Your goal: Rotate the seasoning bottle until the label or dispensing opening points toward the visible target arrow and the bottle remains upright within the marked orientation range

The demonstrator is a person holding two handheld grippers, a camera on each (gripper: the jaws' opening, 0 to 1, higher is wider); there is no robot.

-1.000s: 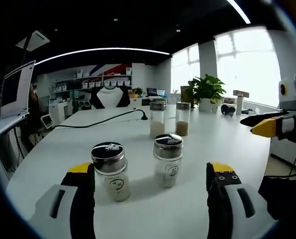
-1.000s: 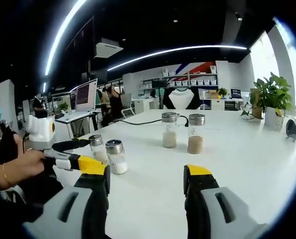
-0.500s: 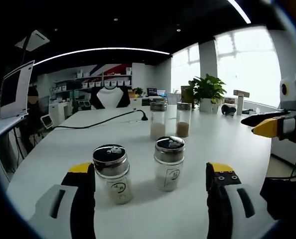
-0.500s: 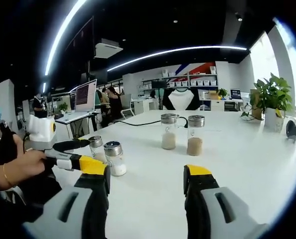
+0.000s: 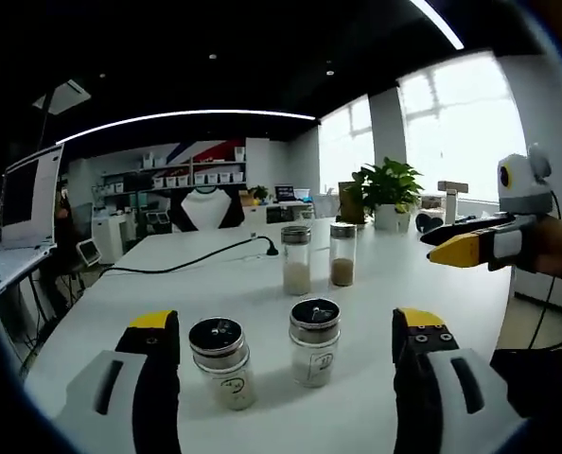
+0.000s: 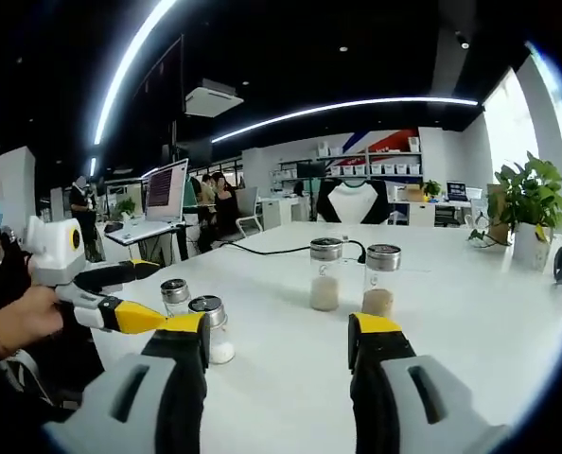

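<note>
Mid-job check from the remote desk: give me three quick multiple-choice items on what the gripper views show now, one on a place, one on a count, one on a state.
1. The two near bottles stand:
A. between the left gripper's jaws
B. on the floor
C. stacked

2. Seasoning bottles on the table:
A. two
B. four
C. six

3. The right gripper is:
A. shut on a bottle
B. open, holding nothing
C. holding a cable

Answers: 1 A, both stand upright between the yellow tips. 2 B, two near, two tall bottles farther back. 3 B, its jaws stand apart over bare table.
</note>
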